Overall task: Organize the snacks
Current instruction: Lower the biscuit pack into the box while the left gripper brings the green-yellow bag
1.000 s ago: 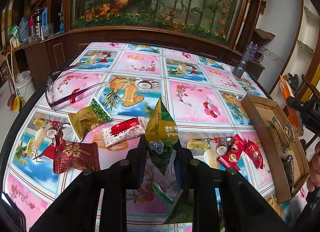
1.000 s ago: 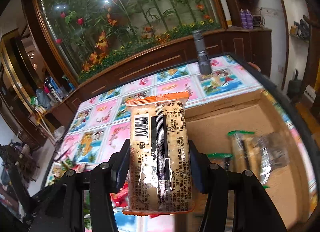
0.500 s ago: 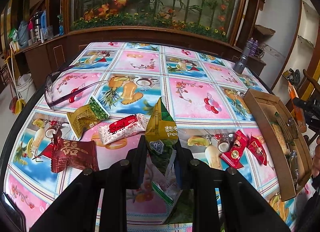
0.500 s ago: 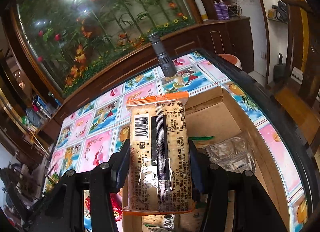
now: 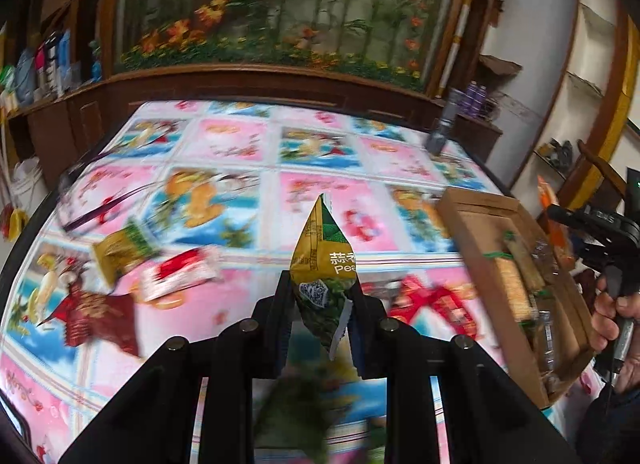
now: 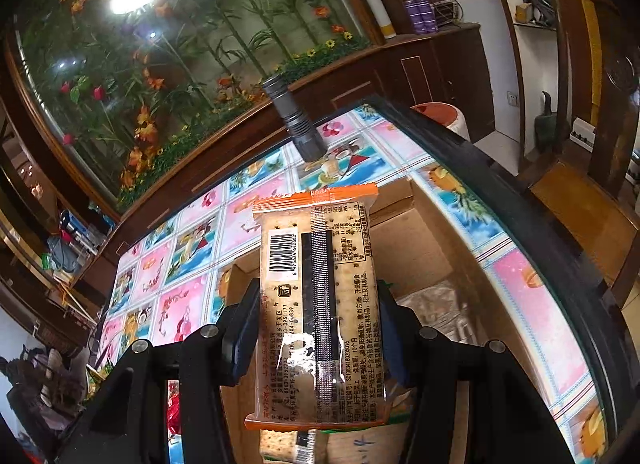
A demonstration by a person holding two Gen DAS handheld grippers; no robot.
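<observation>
My left gripper (image 5: 320, 300) is shut on a yellow and green pea snack packet (image 5: 325, 264), held point up above the table. Loose snacks lie to its left: a yellow-green packet (image 5: 122, 250), a white and red one (image 5: 180, 274) and a dark red one (image 5: 100, 322). Red packets (image 5: 436, 302) lie to its right. My right gripper (image 6: 318, 320) is shut on an orange-edged cracker packet (image 6: 320, 304), upright over the open cardboard box (image 6: 412, 248). The box (image 5: 476, 232) holds several cracker and clear packets. A hand (image 5: 612, 312) holds that right gripper at the box's far side.
A grey flashlight (image 6: 296, 119) stands on the patterned tablecloth (image 5: 240, 151) beyond the box. Dark-framed glasses (image 5: 100, 207) lie at the table's left. A black table edge (image 6: 500, 199) runs right of the box, with a wooden chair (image 6: 584, 191) past it.
The left view has swung right, blurred, so the box is nearer; the pea packet stays gripped. The right gripper has rolled and shifted over the box, cracker packet still held.
</observation>
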